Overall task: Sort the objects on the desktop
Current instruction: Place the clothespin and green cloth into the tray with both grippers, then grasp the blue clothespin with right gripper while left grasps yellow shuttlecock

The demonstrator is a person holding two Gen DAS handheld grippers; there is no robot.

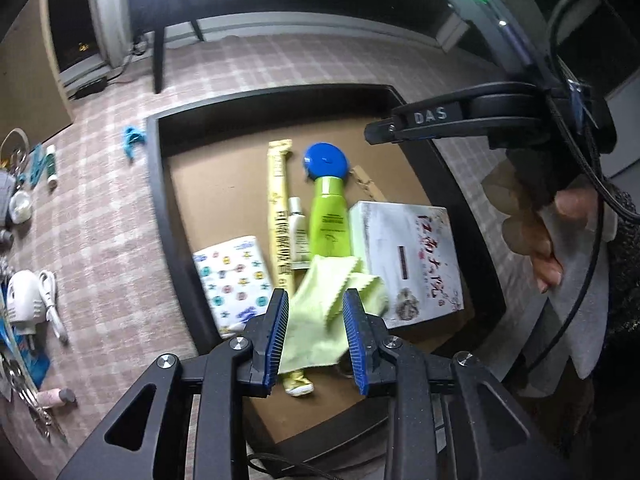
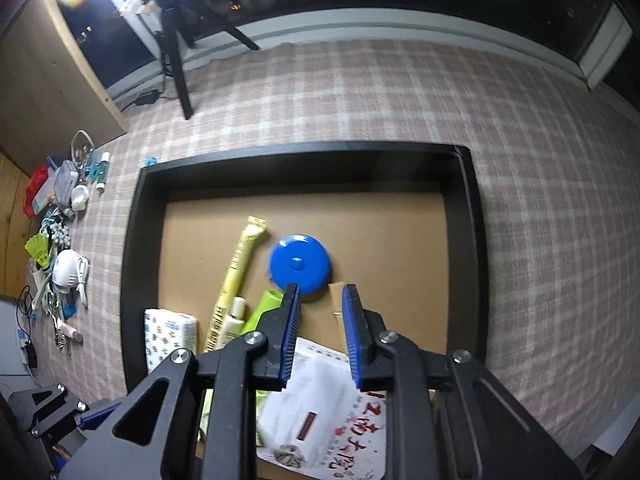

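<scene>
Left gripper (image 1: 315, 314) stands partly open, the yellow cloth (image 1: 320, 300) loose between its pads. Right gripper (image 2: 320, 308) is narrowly open and empty above the white box (image 2: 324, 412). Green bottle (image 1: 329, 220) and blue disc (image 2: 299, 264) crowd the tray (image 2: 132, 264).

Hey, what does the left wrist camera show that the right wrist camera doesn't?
Only the left wrist view shows the yellow-green cloth between the left gripper fingers, and a hand holding the other gripper. Only the right wrist view shows the right gripper from behind and a red bag in the clutter. Both show the black tray, blue disc and white box.
</scene>
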